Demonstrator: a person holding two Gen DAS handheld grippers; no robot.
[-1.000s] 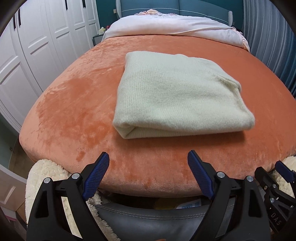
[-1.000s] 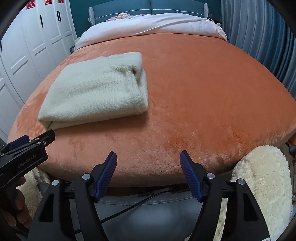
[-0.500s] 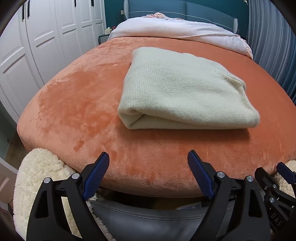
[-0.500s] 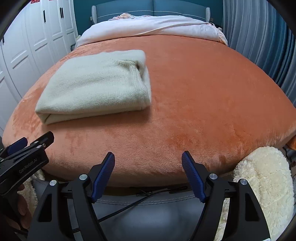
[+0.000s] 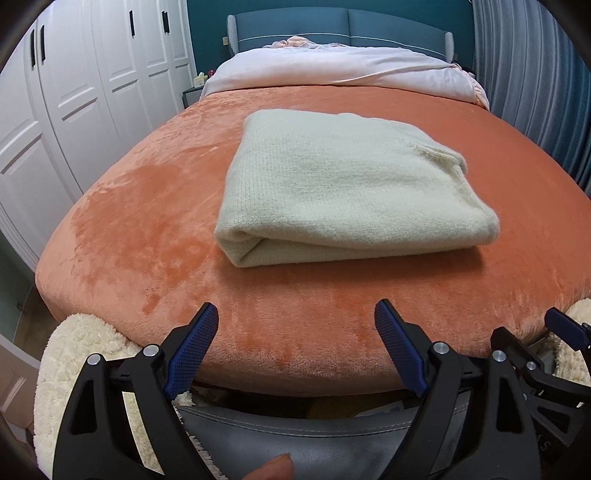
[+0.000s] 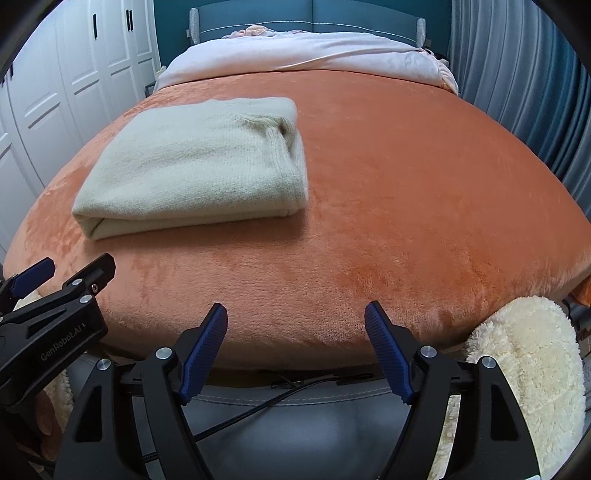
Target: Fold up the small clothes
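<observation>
right tool widened (empty); sweater unobstructed

Bedroom: white wardrobe left, teal headboard, grey curtains right.

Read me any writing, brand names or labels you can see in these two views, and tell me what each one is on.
"GenRobot.AI": white print on the side of the left gripper, seen in the right wrist view.
Faint letters on the right gripper body in the left wrist view: too dim and cut off to read.
Folded sweater: no label showing.
</observation>
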